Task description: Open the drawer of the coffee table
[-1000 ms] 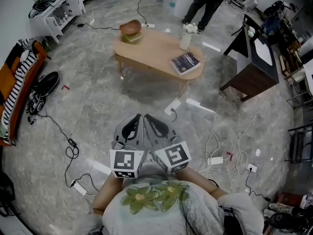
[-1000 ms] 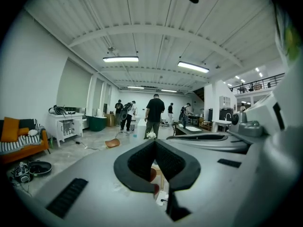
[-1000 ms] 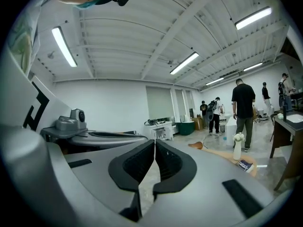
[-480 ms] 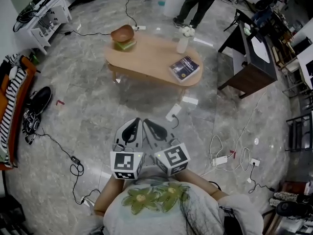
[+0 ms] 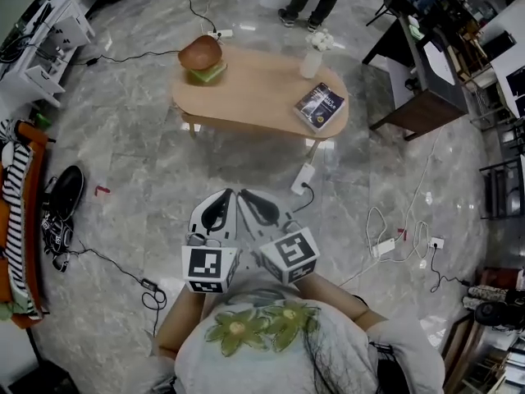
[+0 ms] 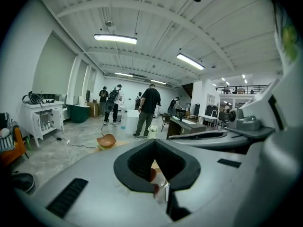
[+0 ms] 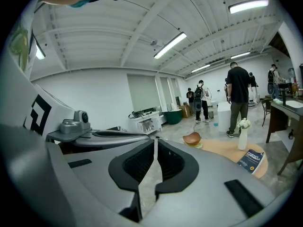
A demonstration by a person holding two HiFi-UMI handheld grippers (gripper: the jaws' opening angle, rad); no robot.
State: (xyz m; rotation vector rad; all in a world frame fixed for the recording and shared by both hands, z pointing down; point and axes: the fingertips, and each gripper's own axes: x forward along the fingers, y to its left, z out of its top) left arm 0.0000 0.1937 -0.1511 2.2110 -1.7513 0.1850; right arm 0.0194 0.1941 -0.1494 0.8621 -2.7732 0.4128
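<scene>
Your left tool [image 5: 228,195] and right tool [image 5: 246,195] sit side by side, each with jaws together, pointing at the oval worktop [image 5: 254,89] and well apart from it. The worktop's long axis runs left-right across your head view. Its drawer can't be made out. A book [image 5: 321,106] lies at its right end, cover print too small to read.

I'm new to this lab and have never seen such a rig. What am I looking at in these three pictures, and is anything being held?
A person holds a two-jaw gripper in each hand; there is no robot arm. The top-down picture comes from a camera on their head: left gripper and right gripper sit side by side. The other two pictures come from cameras riding on each gripper. Both are shut and hold nothing. Ahead stands the coffee table, bearing a bowl, a vase and a book.
</scene>
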